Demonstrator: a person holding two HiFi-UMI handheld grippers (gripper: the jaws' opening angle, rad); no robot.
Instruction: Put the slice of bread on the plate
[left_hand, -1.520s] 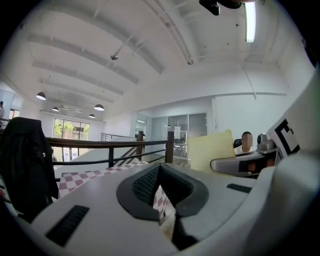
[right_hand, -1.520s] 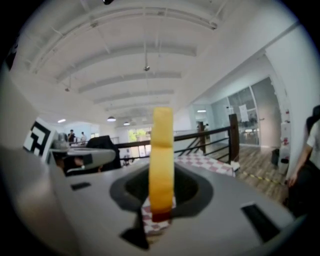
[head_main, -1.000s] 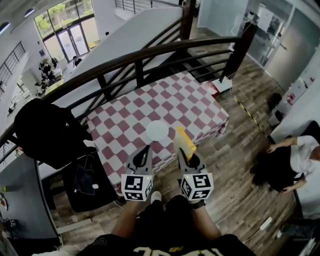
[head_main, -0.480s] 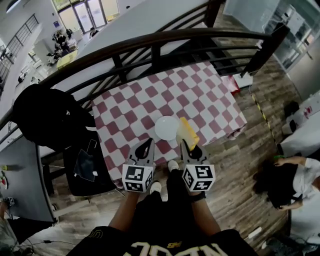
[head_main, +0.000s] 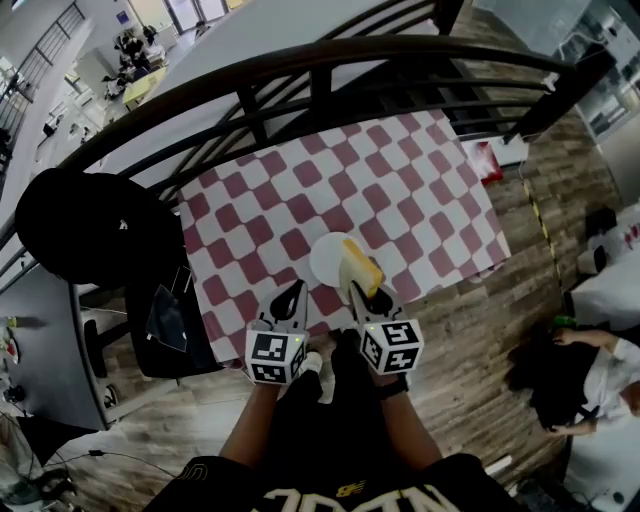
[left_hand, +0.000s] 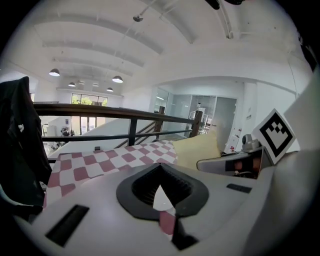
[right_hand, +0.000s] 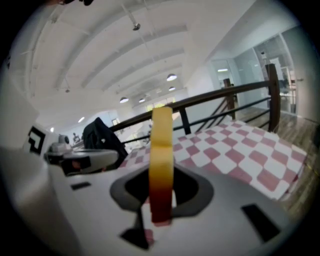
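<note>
We hold the slice of bread (head_main: 361, 266) upright on its edge in the right gripper (head_main: 356, 291), whose jaws are clamped on the slice's lower end. In the head view the slice stands over the near right rim of the white plate (head_main: 326, 256); whether the two touch, we cannot tell. The left gripper (head_main: 291, 293) hangs just beside, at the plate's near left, with its jaws together and nothing between them. The plate sits near the front edge of the red-and-white checked tablecloth (head_main: 300, 195), below a dark railing (head_main: 300, 72). The only clear print is the black-and-white squares on the marker cubes (head_main: 275, 358). The yellow lettering on our dark shirt (head_main: 330, 495) is cut off by the frame and unreadable.
</note>
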